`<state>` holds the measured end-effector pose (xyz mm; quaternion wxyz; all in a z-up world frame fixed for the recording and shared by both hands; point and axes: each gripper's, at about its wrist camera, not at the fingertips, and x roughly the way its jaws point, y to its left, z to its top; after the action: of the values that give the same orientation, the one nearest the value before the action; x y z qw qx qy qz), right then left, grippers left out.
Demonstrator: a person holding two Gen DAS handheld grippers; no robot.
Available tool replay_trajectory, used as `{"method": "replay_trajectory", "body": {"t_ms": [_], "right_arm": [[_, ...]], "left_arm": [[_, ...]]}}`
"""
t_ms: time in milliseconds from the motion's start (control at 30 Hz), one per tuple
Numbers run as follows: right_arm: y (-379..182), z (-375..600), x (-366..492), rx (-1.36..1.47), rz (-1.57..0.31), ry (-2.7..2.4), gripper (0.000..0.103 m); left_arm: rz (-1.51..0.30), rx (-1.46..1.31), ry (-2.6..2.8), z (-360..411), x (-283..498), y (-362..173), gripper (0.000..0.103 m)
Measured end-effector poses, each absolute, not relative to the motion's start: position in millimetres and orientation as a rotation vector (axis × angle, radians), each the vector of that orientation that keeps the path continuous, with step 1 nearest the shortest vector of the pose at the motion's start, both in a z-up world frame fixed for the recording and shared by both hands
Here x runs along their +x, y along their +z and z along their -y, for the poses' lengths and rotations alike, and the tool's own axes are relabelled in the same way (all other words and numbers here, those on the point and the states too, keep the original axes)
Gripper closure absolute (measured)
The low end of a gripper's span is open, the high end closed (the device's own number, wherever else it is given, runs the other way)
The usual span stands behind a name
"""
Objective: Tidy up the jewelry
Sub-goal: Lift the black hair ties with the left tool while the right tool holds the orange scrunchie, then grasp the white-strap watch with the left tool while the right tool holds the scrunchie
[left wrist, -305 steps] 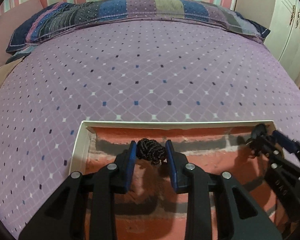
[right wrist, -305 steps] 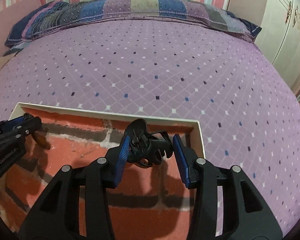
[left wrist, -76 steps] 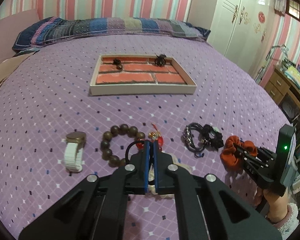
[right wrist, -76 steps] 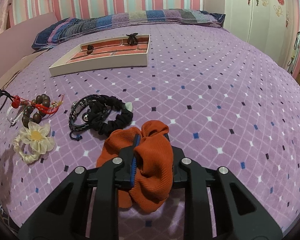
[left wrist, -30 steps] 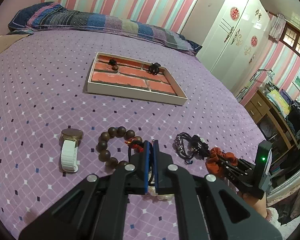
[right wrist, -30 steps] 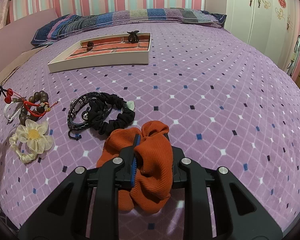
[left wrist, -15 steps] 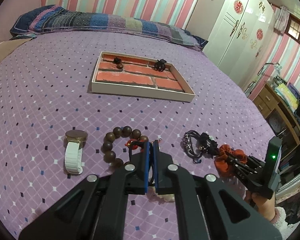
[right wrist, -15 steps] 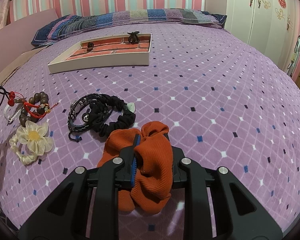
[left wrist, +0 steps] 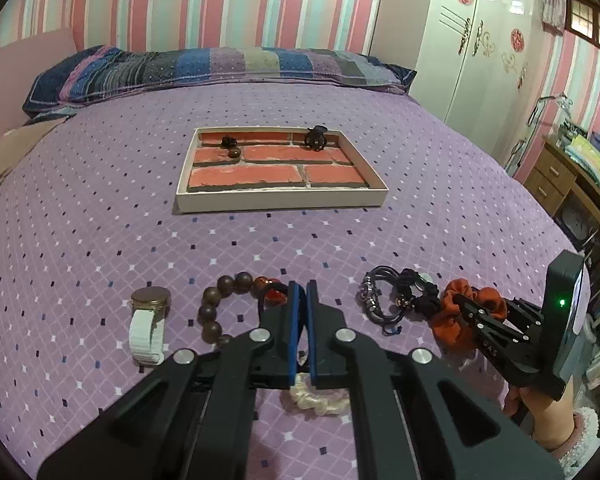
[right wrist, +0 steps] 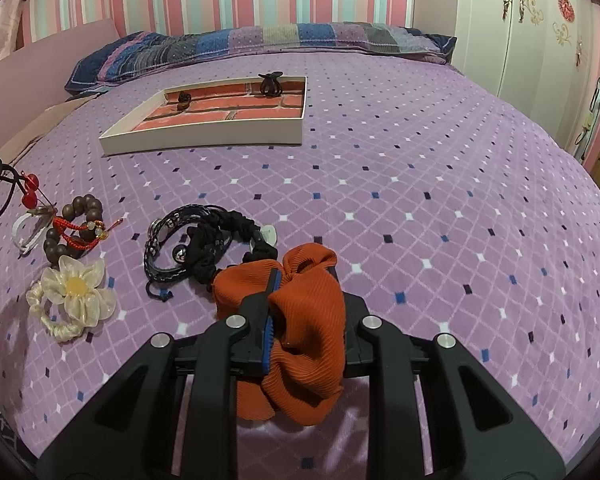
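A white tray [left wrist: 280,200] with a brick-pattern floor lies on the purple bed and holds a black claw clip [left wrist: 315,138] and a small dark braided piece [left wrist: 229,142]. My left gripper [left wrist: 300,288] is shut on a black hair tie with red beads [right wrist: 28,190], lifted just above the bed. My right gripper [right wrist: 300,280] is shut on an orange scrunchie [right wrist: 304,320]; it also shows in the left wrist view [left wrist: 460,312]. On the bed lie a wooden bead bracelet [left wrist: 220,304], a white-strap watch [left wrist: 148,320], a cream flower scrunchie [right wrist: 72,292] and black bracelets with a black scrunchie [right wrist: 204,240].
Striped pillows [left wrist: 220,68] lie at the bed's head. A white wardrobe [left wrist: 480,52] and a wooden desk [left wrist: 572,176] stand to the right of the bed. Open purple bedspread [right wrist: 420,184] lies between the loose pieces and the tray.
Since ten seconds ago both grippers left the tray, came back to the near pile and shut on the hair tie and orange scrunchie. In the last second the left gripper has turned toward the tray.
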<state>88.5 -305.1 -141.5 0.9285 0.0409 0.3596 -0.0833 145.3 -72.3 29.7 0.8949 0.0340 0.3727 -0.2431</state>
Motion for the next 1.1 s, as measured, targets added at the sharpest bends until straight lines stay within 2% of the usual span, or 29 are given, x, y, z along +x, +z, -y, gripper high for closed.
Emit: {"method": "replay_trajectory", "body": {"t_ms": [533,900,1100], "right_arm": [[-119,308,103,0.066,-0.702,-0.177,0.081],[-110,309,104,0.071,-0.683,-0.177,0.081],[-109,311,99,0.075,-0.678,-0.185,0.081]], "left_arm": [[-0.746,0.098,-0.489,89,153,37,0.100],[-0.745,0.028,-0.447,49,167,45,0.100],[-0.782,-0.007,-0.410,23,179,30,0.100]]}}
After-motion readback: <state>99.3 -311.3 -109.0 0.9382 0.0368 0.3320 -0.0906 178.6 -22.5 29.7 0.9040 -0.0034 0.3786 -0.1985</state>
